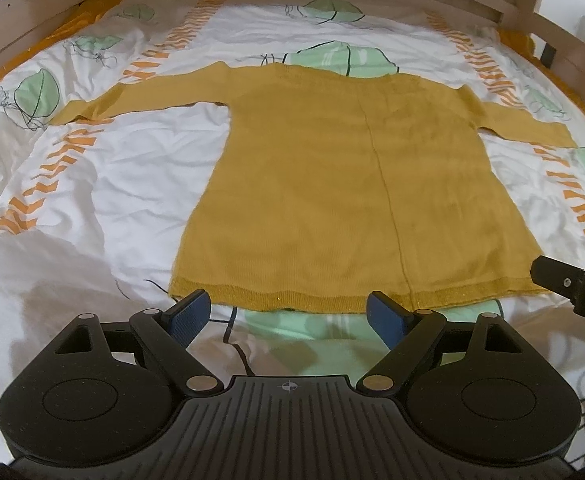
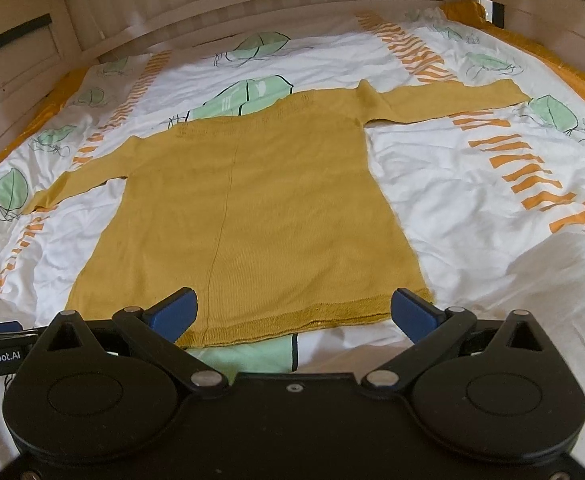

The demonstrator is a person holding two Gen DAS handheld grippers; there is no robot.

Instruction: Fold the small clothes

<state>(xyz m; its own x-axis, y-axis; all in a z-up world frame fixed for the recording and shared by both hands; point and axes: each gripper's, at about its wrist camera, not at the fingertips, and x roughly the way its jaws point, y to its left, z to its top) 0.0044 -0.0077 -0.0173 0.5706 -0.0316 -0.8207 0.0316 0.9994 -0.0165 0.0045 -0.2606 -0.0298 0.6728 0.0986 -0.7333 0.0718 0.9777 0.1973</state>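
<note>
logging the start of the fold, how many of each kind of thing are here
mustard sweater: 1
leaf-print duvet: 1
grippers, left gripper and right gripper: 2
total: 4

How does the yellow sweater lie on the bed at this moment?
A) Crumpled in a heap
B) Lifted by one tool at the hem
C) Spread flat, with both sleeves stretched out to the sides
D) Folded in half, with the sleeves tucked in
C: the yellow sweater lies flat on the bedcover, both sleeves out sideways, and neither tool grips it.
</note>
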